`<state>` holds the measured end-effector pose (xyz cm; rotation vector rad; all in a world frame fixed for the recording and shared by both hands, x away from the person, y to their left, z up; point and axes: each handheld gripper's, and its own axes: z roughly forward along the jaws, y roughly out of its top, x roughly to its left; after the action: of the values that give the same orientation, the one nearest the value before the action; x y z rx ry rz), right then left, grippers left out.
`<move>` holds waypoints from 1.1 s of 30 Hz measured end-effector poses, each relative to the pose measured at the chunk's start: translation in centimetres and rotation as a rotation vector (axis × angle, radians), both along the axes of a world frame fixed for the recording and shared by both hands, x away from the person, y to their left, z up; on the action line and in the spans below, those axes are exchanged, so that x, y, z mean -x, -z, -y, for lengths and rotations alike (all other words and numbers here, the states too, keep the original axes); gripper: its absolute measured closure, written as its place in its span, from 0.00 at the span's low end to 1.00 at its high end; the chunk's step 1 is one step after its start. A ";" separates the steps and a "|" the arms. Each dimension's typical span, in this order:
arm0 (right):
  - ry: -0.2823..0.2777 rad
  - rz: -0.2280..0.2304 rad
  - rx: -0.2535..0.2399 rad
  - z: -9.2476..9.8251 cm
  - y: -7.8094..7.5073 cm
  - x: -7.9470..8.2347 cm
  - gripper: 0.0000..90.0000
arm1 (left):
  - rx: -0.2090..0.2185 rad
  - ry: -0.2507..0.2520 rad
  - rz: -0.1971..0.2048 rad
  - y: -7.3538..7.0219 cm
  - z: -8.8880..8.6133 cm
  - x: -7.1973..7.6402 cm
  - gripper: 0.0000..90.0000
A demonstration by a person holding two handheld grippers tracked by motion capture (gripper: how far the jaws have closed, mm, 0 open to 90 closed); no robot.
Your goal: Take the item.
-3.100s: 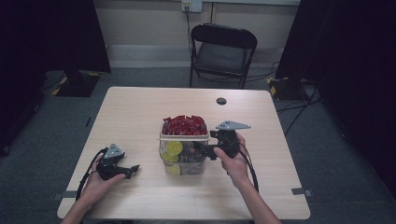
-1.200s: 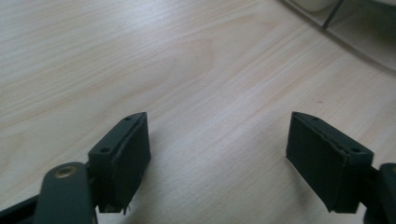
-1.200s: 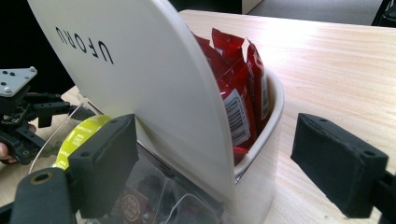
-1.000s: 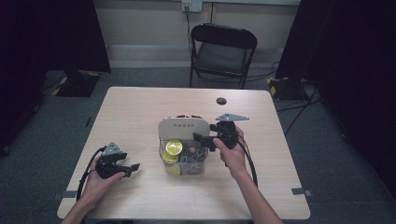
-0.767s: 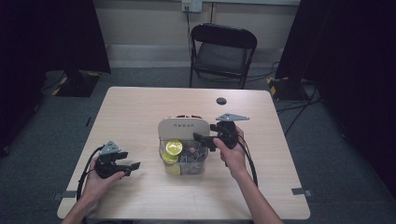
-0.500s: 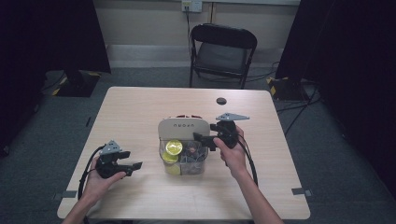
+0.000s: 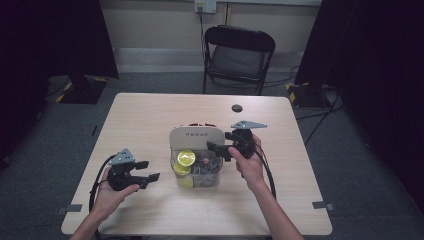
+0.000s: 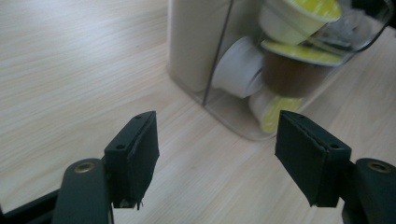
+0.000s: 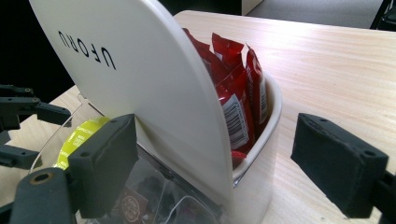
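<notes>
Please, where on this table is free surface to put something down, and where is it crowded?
The table is bare along its far half, apart from a small black disc beyond the container. The right edge and near edge are free. Crowded: the middle, where the right gripper stands at the container and the left gripper hovers beside it.

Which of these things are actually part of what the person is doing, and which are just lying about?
In the job:
- storage box
- its cream lid, standing up
- coffee capsules in the clear front part
- red packets behind the lid
- right gripper, at the lid
- left gripper, open, empty

Lying about:
- small black disc
- folding chair
</notes>
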<state>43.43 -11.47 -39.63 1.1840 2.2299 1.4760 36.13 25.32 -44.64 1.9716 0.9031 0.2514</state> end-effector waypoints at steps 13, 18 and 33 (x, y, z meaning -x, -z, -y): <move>0.000 -0.001 0.002 -0.1 0.1 0.0 0.15 | 0.003 0.059 0.070 -3.1 2.4 0.0 0.36; 0.001 -0.003 -0.001 -0.1 0.1 0.0 0.15 | 0.034 0.062 0.115 -4.1 2.9 0.0 0.39; -0.002 -0.002 0.001 -0.1 0.1 0.0 0.15 | 0.025 0.119 0.123 -5.2 6.7 -1.3 0.41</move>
<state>43.46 -11.37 -39.77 1.1844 2.2334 1.4750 37.46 18.57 -39.46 1.9569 0.7044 0.2878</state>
